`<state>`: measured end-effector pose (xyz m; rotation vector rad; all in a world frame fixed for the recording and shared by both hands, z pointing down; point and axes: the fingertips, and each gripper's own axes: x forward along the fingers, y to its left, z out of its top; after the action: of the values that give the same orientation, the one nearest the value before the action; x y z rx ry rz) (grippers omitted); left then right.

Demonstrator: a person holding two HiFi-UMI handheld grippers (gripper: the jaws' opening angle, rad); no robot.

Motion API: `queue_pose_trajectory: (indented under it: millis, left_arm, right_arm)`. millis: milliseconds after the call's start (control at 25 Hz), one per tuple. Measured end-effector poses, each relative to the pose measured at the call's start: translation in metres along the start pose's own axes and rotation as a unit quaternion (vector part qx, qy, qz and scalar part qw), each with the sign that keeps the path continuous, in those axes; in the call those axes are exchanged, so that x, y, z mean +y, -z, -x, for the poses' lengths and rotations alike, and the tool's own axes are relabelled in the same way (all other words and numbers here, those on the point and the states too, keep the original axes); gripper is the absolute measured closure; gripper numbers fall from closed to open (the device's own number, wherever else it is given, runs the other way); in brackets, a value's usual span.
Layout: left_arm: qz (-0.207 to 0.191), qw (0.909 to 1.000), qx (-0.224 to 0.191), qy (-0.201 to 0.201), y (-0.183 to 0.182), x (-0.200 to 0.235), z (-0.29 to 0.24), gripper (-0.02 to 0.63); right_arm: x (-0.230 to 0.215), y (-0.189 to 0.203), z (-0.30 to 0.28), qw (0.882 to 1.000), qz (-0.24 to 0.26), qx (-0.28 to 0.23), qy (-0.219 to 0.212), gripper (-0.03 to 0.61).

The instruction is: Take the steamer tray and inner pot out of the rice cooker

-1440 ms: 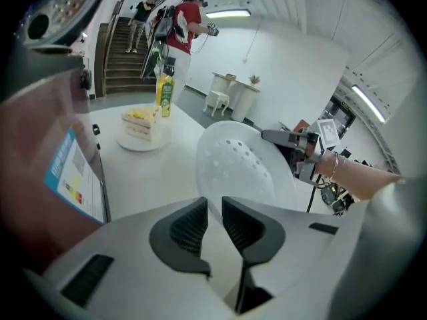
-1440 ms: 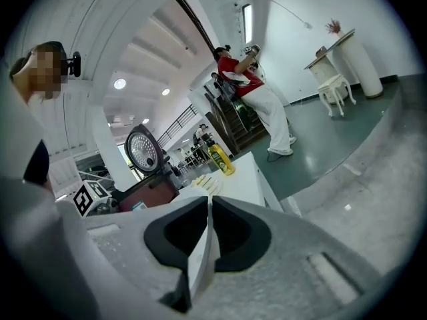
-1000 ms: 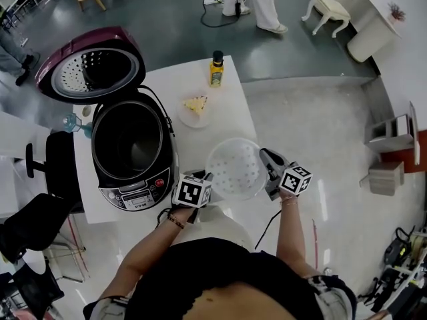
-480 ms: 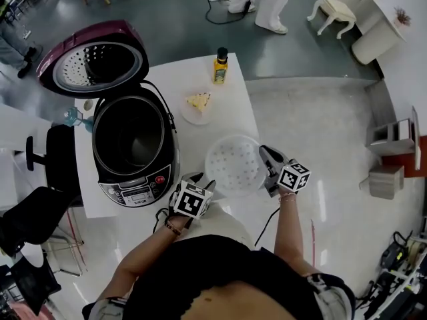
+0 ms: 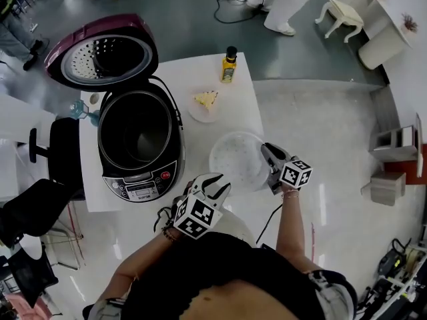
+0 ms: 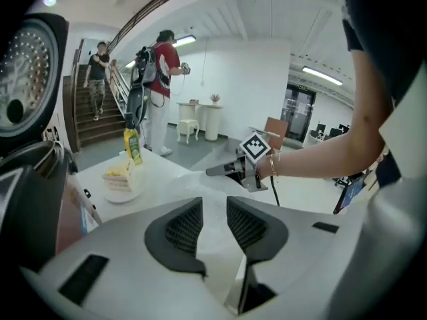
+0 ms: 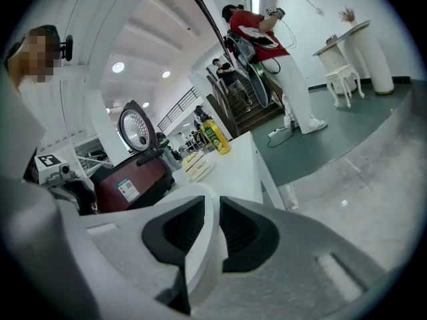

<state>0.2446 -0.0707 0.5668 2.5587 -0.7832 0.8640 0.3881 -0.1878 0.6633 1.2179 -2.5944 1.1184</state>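
One rice cooker (image 5: pixel 141 184); one steamer tray (image 5: pixel 237 160); one bottle (image 5: pixel 229 65); one plate (image 5: pixel 200 116).

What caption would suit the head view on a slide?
Steamer tray out, over the table; inner pot still in open cooker.

steamer tray (image 5: pixel 235 157): smeared in head view; holes uncountable.
rice cooker (image 5: pixel 141 184): interior dark, detail lost; panel print too small to read.
bottle (image 5: pixel 229 65): label unreadable.
food (image 5: pixel 206 100) on plate (image 5: pixel 195 114): 12 o'clock of tray; kind unclear.
person (image 5: pixel 280 2): 12 o'clock of desk (image 5: pixel 197 136), cut by top edge; mostly legs.
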Motion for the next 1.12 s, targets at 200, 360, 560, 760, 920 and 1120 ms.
queue_pose_trajectory:
  millis: [200, 360, 560, 760, 920, 1120]
  left_arm:
    - [0.038, 0.9974, -0.06, 0.01, -0.02, 0.006, 0.021, 0.553]
    - [0.055, 0.9915, -0.116, 0.019, -0.036, 0.008, 0.052, 0.582]
    - [0.115, 0.9738, -0.196, -0.001, -0.058, 0.033, 0.114, 0.608]
    - [0.2, 0.9396, -0.278, 0.005, -0.087, 0.069, 0.192, 0.611]
    - [0.213, 0.9257, -0.311, -0.033, -0.086, 0.104, 0.246, 0.611]
    - [0.193, 0.9371, -0.229, -0.179, -0.034, 0.176, 0.29, 0.611]
  right_arm:
    - [-0.005, -0.013, 0.007, 1.0, -0.004, -0.015, 0.027, 0.511]
    - [-0.004, -0.039, 0.021, 0.996, 0.014, -0.055, 0.064, 0.511]
    - [0.039, -0.084, 0.022, 0.994, 0.061, -0.087, 0.037, 0.548]
    - [0.104, -0.121, -0.001, 0.985, 0.155, -0.072, -0.011, 0.572]
    - [0.162, -0.139, -0.023, 0.975, 0.211, -0.067, -0.032, 0.573]
    - [0.233, -0.135, -0.057, 0.944, 0.328, -0.013, -0.025, 0.574]
